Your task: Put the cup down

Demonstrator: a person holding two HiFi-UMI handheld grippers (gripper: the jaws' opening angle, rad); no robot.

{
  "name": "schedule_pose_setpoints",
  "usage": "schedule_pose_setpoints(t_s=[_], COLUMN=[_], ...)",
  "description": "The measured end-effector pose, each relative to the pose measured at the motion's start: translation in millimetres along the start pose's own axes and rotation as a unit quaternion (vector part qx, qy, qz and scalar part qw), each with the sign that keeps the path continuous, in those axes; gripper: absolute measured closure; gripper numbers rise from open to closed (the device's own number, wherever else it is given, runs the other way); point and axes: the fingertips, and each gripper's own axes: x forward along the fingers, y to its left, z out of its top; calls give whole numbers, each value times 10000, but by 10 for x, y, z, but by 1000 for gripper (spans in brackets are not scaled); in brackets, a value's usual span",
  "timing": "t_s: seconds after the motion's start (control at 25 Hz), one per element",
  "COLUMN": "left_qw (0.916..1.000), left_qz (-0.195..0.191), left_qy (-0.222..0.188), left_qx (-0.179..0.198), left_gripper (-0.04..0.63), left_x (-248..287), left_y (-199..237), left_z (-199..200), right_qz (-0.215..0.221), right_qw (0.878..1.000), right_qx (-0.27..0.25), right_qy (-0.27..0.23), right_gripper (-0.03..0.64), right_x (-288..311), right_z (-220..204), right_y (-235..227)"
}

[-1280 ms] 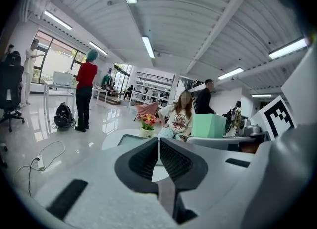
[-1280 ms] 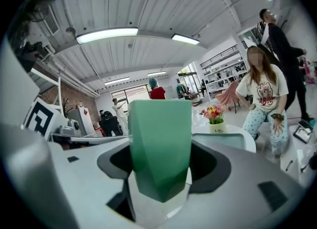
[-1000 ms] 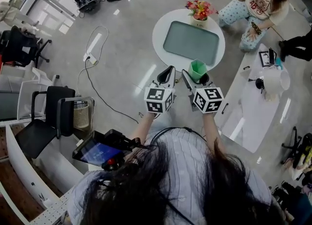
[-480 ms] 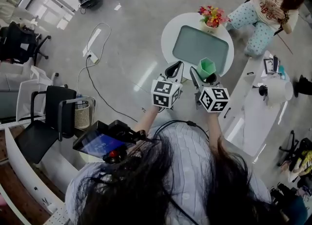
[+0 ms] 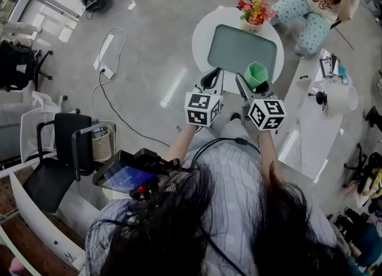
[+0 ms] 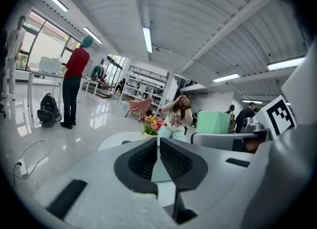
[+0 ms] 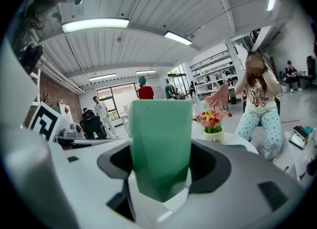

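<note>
My right gripper [image 5: 253,85] is shut on a green faceted cup [image 5: 256,74], held upright over the near edge of the round white table [image 5: 203,36]. In the right gripper view the cup [image 7: 161,143] fills the space between the jaws of that gripper [image 7: 161,176], both pads pressing its sides. My left gripper [image 5: 212,79] hangs beside it on the left, shut with nothing in it; its jaws stand almost together in the left gripper view [image 6: 158,146]. A grey-green tray [image 5: 242,51] lies on the table, with a flower pot [image 5: 255,13] behind it.
A person sits on the floor beyond the table [image 5: 316,0]. A long white table [image 5: 310,131] with small things on it runs along the right. A black chair [image 5: 59,143], a wire basket [image 5: 98,143] and a floor cable [image 5: 107,89] are at the left.
Both grippers have moved forward together toward the round table, the cup going along in the right one. The jaws look the same.
</note>
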Motion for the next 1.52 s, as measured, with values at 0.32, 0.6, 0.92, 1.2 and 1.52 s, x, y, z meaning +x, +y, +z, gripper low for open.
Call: schedule_pose_setpoints(t_s=[0.32,0.6,0.92,1.2,1.52], left_qw=[9999,9993,9962,9917,9868], left_qz=[147,362,788,1156,1434], left_qy=[-4,30,208,285,525], left_qx=[-27,-63,-310,-483,-535], left_gripper=[577,577,577,577,577], left_x=[12,34,562,828,1139], left_y=[96,168,413,637,820], left_z=[17,-2,-29,-64,-212], right_qz=[210,500,881,1163,1451], right_qw=[9997,9986,9949,9900,9834], right_qx=[-61,-129,-242,-507,-595], right_qy=[49,91,416,616,911], right_gripper=[310,310,310,310,310], right_x=[163,392,958,1418,1845], right_z=[-8,35,-5,-64,-296], right_y=[37,28,-386,-635,-888])
